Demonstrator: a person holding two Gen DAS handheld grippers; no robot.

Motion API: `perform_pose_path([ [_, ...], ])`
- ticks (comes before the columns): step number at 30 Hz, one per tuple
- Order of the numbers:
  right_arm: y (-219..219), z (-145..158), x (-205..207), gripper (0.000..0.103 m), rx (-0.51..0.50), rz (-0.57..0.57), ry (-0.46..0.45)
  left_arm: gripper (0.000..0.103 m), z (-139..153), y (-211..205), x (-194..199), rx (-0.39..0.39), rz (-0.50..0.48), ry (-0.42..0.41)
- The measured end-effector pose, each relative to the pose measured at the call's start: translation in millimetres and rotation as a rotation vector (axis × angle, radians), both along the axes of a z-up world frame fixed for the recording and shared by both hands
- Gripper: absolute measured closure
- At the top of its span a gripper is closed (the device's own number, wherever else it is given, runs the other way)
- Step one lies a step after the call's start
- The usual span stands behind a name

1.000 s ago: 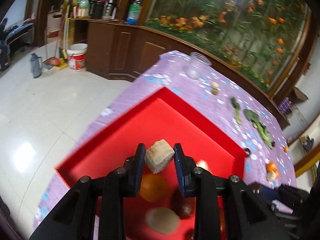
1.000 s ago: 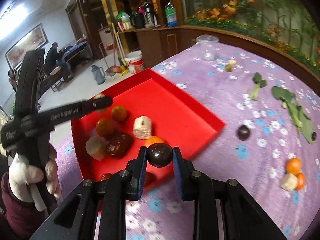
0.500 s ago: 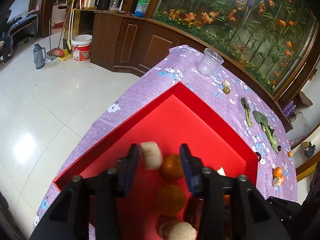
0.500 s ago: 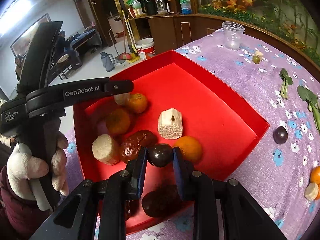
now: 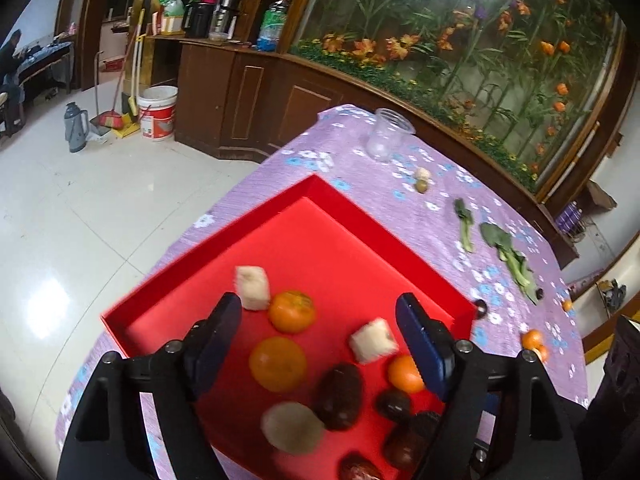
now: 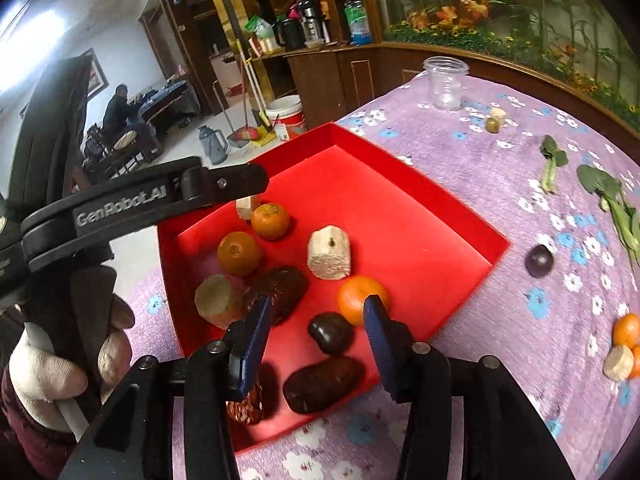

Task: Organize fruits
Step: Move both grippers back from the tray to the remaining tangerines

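A red tray [image 5: 328, 192] [image 6: 496, 240] on the purple floral tablecloth holds oranges, pale cut chunks and dark fruits. My left gripper [image 5: 318, 336] is open and empty above the tray; a pale chunk [image 5: 252, 282] lies just beyond its left finger, beside an orange [image 5: 291, 311]. My right gripper [image 6: 316, 328] is open over the tray's near corner; a small dark round fruit [image 6: 330, 332] lies on the tray between its fingers. The left gripper's arm [image 6: 152, 196] shows in the right wrist view.
On the cloth lie a dark plum [image 6: 539, 261], an orange with a pale chunk [image 6: 624, 344], green leafy stalks [image 6: 616, 208], a clear plastic cup [image 6: 445, 83] and a small olive-like fruit [image 6: 492, 125]. The table's left edge drops to a tiled floor.
Both grippers opened. The left one released the pale chunk into the tray; the right one released the dark round fruit into the tray's near corner.
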State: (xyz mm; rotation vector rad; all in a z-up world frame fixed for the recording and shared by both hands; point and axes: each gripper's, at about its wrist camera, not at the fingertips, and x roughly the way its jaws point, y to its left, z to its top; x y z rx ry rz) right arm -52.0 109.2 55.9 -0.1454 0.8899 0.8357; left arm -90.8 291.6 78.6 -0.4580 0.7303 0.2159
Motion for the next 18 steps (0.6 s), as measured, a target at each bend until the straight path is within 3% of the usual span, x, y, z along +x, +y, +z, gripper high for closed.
perform_pose_path([
  [3,-20,3,-3,0.044,0.016,-0.041,-0.013,0.024,7,-22,-2,0.053,-0.02,0.005],
  [9,-67,2,-7,0.041,0.037,-0.152,-0.016,0.024,18,-76,-5,0.25,-0.054,0.011],
  [18,-125,-4,-9,0.04,0.065,-0.283,0.012,0.024,21,-136,-9,0.361,-0.156,0.014],
])
